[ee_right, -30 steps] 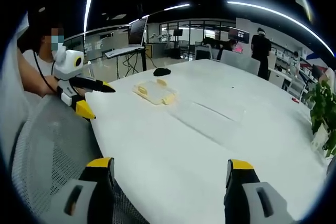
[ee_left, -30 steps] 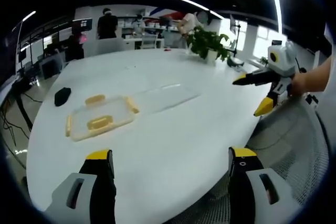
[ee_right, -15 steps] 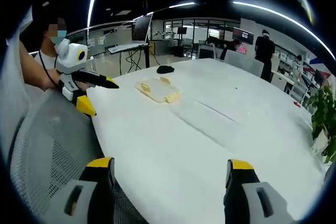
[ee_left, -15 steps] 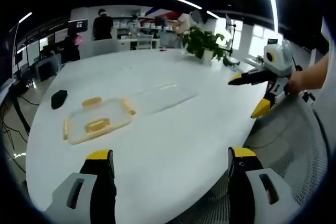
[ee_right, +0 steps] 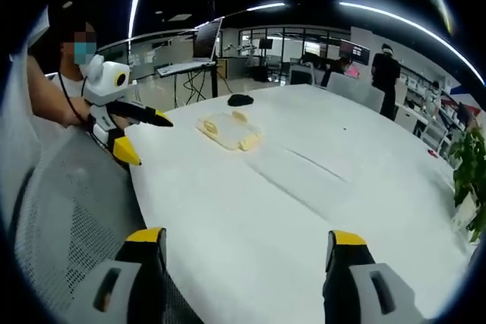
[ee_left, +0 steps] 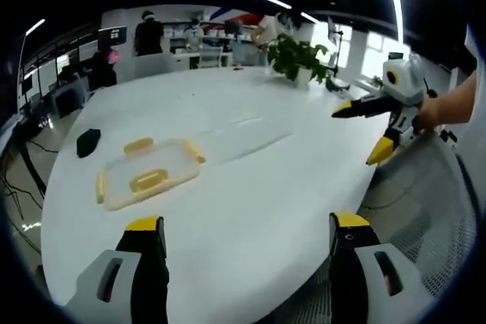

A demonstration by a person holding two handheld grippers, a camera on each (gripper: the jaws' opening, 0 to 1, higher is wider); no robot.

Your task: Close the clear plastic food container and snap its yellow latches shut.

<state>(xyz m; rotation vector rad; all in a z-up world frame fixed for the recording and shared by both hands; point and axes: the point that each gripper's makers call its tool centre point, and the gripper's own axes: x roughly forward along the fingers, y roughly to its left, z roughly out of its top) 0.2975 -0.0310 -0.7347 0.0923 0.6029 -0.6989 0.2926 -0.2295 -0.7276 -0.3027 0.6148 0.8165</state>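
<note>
Here both grippers [ee_left: 247, 244] [ee_right: 241, 256] are hovering open-fingered over the table [ee_left: 250, 172], likely readying an approach; the container [ee_left: 146, 174] is sitting mid-left, latches [ee_left: 147, 180] apparently unfastened.

— What colours are on the table [ee_left: 250, 187]?
— It's plain white. The food container [ee_left: 148, 174] is clear with yellow latches [ee_left: 146, 180]; a black object [ee_left: 89, 141] lies beside it.
— And the grippers?
— The right gripper [ee_left: 372, 130] is white with yellow-and-black jaws, like the left gripper [ee_right: 133, 136]. The plant [ee_left: 300, 57] is green.
</note>
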